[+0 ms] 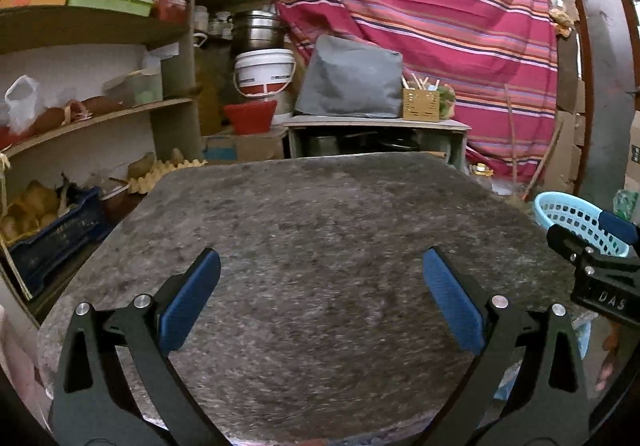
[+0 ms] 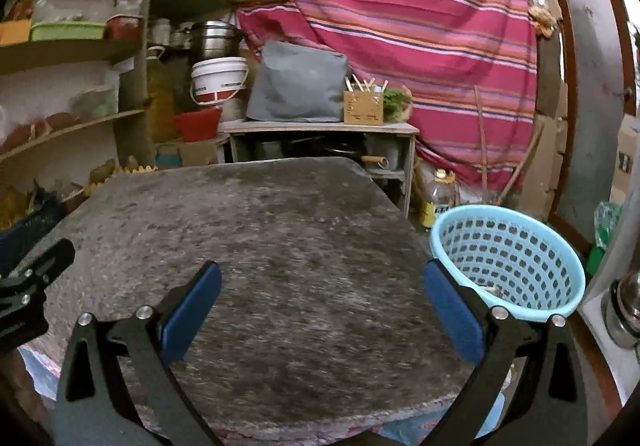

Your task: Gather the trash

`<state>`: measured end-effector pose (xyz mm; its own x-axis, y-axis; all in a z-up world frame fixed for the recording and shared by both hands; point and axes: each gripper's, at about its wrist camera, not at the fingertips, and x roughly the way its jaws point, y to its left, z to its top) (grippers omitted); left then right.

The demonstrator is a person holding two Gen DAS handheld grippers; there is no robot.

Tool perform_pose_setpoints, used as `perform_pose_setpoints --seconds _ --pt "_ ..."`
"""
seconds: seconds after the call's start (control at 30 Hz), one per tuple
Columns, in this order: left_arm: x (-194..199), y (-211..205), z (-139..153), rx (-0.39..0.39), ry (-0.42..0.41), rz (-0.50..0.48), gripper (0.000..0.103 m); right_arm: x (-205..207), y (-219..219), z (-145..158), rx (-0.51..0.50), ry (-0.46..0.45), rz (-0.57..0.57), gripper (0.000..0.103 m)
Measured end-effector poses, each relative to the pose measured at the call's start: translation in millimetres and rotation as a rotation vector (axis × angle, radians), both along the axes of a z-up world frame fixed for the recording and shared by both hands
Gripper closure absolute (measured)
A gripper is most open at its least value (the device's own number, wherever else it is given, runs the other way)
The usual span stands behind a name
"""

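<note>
Both tools, left (image 1: 322,298) and right (image 2: 322,300), hover released over the grey worktop (image 2: 280,230); the blue basket (image 2: 508,258) sits at the right tool's two o'clock.

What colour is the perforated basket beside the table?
Light blue basket; clearest in the right wrist view.

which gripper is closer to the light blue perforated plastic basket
Right. The right gripper has its right finger just beside the light blue perforated plastic basket. The left gripper sits farther left over the grey felt-covered table, with the right gripper between it and the basket.
</note>
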<state>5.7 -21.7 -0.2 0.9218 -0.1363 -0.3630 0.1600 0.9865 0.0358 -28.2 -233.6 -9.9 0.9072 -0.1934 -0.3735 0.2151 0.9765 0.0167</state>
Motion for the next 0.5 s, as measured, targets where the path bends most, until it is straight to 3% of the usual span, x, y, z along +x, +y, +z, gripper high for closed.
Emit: perform_pose_setpoints --seconds 0.27,0.5 --pt "2.7 4.7 -2.3 0.022 -0.045 0.029 0.005 6.3 10.7 -0.3 0.001 -0.021 0.020 0.004" --pt "9.0 8.8 -3.3 0.002 -0.034 0.025 0.005 8.4 13.0 0.1 -0.008 -0.028 0.024 0.004"
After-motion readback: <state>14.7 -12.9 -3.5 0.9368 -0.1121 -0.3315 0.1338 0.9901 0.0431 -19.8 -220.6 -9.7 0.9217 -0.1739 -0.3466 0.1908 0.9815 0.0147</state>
